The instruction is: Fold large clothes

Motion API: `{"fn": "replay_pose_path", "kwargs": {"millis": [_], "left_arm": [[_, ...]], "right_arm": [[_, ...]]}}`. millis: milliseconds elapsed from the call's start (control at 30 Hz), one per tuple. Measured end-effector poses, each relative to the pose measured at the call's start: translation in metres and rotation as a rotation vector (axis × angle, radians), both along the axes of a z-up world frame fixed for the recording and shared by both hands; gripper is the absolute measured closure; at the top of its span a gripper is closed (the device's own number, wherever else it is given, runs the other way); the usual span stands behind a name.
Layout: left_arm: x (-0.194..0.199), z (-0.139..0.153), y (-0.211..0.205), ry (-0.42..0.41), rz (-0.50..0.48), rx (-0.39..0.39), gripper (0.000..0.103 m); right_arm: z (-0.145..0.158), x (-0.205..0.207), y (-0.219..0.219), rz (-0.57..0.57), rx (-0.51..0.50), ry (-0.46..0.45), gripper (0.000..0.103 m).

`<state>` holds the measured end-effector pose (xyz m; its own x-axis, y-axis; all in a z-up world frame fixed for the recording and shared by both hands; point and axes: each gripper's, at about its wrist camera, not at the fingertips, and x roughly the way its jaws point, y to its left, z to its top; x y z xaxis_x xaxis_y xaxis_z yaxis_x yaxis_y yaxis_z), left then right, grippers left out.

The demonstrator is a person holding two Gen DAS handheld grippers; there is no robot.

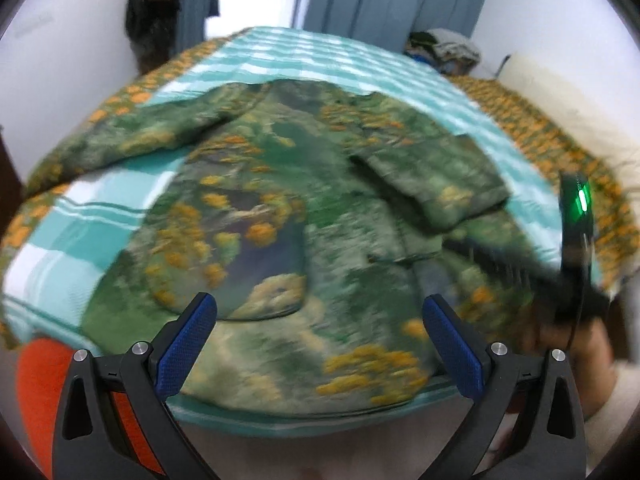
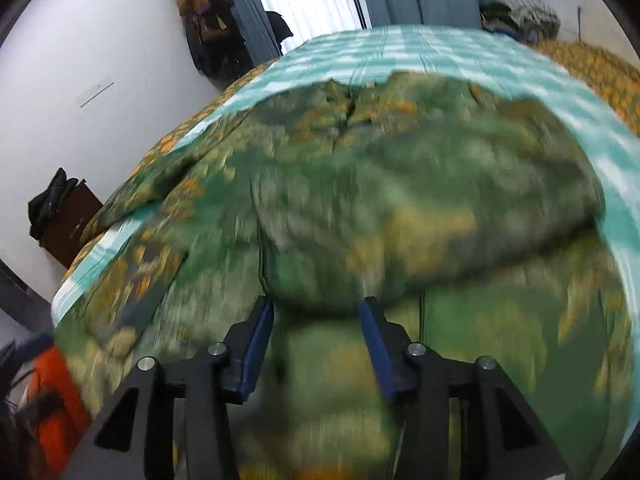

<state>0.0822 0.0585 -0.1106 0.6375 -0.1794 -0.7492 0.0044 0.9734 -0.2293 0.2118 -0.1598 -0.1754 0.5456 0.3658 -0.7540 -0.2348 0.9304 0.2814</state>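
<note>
— White walls and blue curtains are seen behind a bed spread with a teal checked cover; where is the garment laid?

— Flat on that cover, the green printed jacket is spread with its long axis running near to far, collar at the far end. One sleeve is already folded across its right side; the other sleeve stretches out to the far left.

— And the tongs?

— The left tongs are held wide open and empty at the near hem. The right tongs are parted about halfway, nothing visibly pinched, though blur limits certainty. The left hand is judged nearer the unfolded sleeve.
</note>
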Motion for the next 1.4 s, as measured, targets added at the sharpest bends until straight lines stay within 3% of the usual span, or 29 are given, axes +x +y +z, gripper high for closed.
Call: {"fn": "replay_pose_path", "kwargs": {"millis": [133, 233, 300, 467, 533, 567, 600, 700, 867, 933, 1033, 1133, 1233, 1400], "left_arm": [[0.038, 0.017, -0.01, 0.011, -0.109, -0.192, 0.001], [0.098, 0.005, -0.038, 0.157, -0.209, -0.282, 0.001], [0.131, -0.011, -0.051, 0.227, -0.193, -0.282, 0.005], [0.195, -0.059, -0.07, 0.324, -0.073, -0.259, 0.045], [0.2, -0.065, -0.078, 0.326, -0.071, -0.22, 0.076], [0.201, -0.065, -0.082, 0.324, -0.057, -0.173, 0.082], [0.198, -0.062, -0.083, 0.312, -0.034, -0.15, 0.094], [0.189, -0.049, -0.077, 0.286, -0.017, -0.176, 0.096], [0.205, -0.002, -0.078, 0.143, -0.078, -0.044, 0.097], [0.222, 0.005, -0.07, 0.112, -0.067, -0.028, 0.096], [0.251, -0.006, -0.052, 0.088, -0.038, -0.01, 0.096], [0.267, -0.033, -0.035, 0.118, -0.006, 0.03, 0.096], [0.276, -0.053, -0.026, 0.142, 0.01, 0.011, 0.096], [0.279, -0.072, -0.027, 0.134, 0.017, 0.024, 0.094]], "right_arm": [[0.02, -0.059, -0.036, -0.035, 0.066, -0.056, 0.045], [0.029, -0.079, -0.06, -0.059, 0.064, -0.102, 0.044], [0.033, -0.078, -0.068, -0.067, 0.043, -0.128, 0.044], [0.035, -0.069, -0.079, -0.093, 0.093, -0.137, 0.044], [0.033, -0.071, -0.079, -0.082, 0.08, -0.15, 0.044], [0.033, -0.073, -0.081, -0.079, 0.075, -0.151, 0.044], [0.031, -0.072, -0.082, -0.079, 0.071, -0.149, 0.044], [0.026, -0.069, -0.091, -0.101, 0.081, -0.146, 0.044], [0.025, -0.06, -0.109, -0.178, 0.059, -0.171, 0.044], [0.026, -0.054, -0.119, -0.213, 0.063, -0.17, 0.044], [0.031, -0.038, -0.133, -0.263, 0.052, -0.166, 0.044], [0.043, -0.004, -0.15, -0.293, 0.013, -0.167, 0.045], [0.05, 0.046, -0.158, -0.263, -0.049, -0.13, 0.055], [0.052, 0.133, -0.161, -0.21, -0.052, -0.121, 0.055]]}}
